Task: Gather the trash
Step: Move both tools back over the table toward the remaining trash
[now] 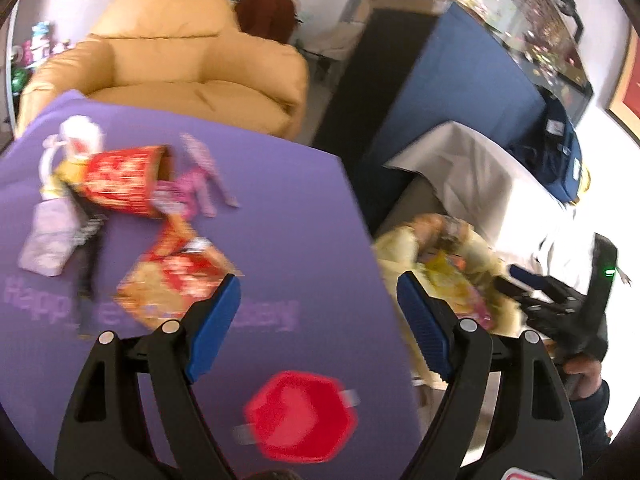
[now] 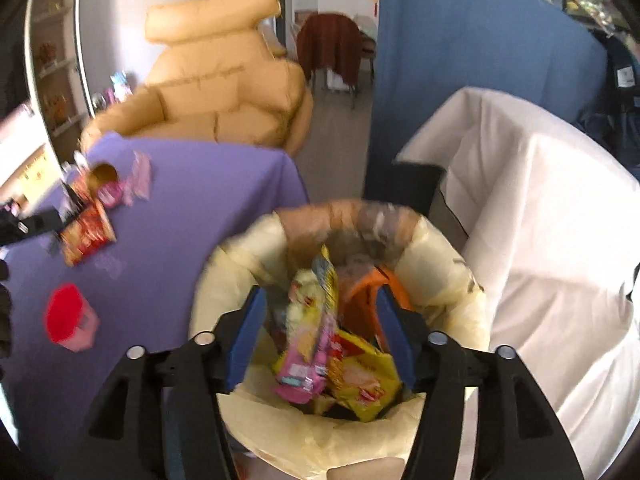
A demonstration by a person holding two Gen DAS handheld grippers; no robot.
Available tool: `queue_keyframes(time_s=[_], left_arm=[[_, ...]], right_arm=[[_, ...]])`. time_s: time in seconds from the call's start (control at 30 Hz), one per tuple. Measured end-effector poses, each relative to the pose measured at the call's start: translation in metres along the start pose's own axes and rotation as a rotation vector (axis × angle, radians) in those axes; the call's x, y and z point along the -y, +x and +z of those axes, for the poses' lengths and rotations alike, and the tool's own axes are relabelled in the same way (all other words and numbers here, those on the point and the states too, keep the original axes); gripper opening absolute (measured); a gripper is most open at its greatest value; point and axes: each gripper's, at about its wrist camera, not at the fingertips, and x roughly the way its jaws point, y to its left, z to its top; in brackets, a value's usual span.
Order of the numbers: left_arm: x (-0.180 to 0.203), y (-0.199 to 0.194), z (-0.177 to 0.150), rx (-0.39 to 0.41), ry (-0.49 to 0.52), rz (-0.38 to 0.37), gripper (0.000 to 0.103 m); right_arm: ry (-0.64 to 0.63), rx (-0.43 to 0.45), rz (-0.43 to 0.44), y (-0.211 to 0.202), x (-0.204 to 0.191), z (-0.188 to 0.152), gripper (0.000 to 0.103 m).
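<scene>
A pink and yellow wrapper (image 2: 310,320) stands tilted in the yellow-lined trash bin (image 2: 436,280), above more yellow packets, between the spread fingers of the right gripper (image 2: 320,340); the pads do not press it. Left of the bin, the purple table (image 1: 300,208) bears a red tub (image 1: 124,184), a red-gold packet (image 1: 176,280) and a red lid (image 1: 300,416). The left gripper (image 1: 320,320) hangs over the table edge, fingers wide apart and empty.

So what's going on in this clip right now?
A person with two handheld grippers is clearing snack litter off a purple tablecloth. The right gripper hangs open over the lined trash bin, a pink-yellow wrapper between its fingers. The left gripper, open and empty, faces the remaining packets.
</scene>
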Motion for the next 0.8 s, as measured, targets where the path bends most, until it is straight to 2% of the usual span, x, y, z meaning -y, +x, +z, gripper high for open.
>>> queue_keyframes(time_s=[0.13,0.3,0.47,0.67,0.8], left_arm=[[-0.033,-0.014,-0.005,0.039,-0.011,0.072,0.077],[-0.075,-0.023,-0.013,0.032,-0.068,0.146,0.078],[-0.111,-0.029,-0.023,0.032,-0.124,0.175,0.078],[-0.134,-0.028,-0.016,0.048,-0.062,0.219,0.078],[-0.153,-0.020,0.005,0.062,-0.007,0.246,0.076]], right_arm=[[-0.027,0.012,0.079,-0.007,-0.018,0.008,0.056],[-0.070,0.013,0.150,-0.003,-0.056,0.013,0.056],[-0.089,-0.035,0.259,0.015,-0.091,0.013,0.056],[-0.153,-0.071,0.234,0.036,-0.126,0.008,0.056],[-0.118,-0.134,0.287,0.052,-0.132,0.004,0.056]])
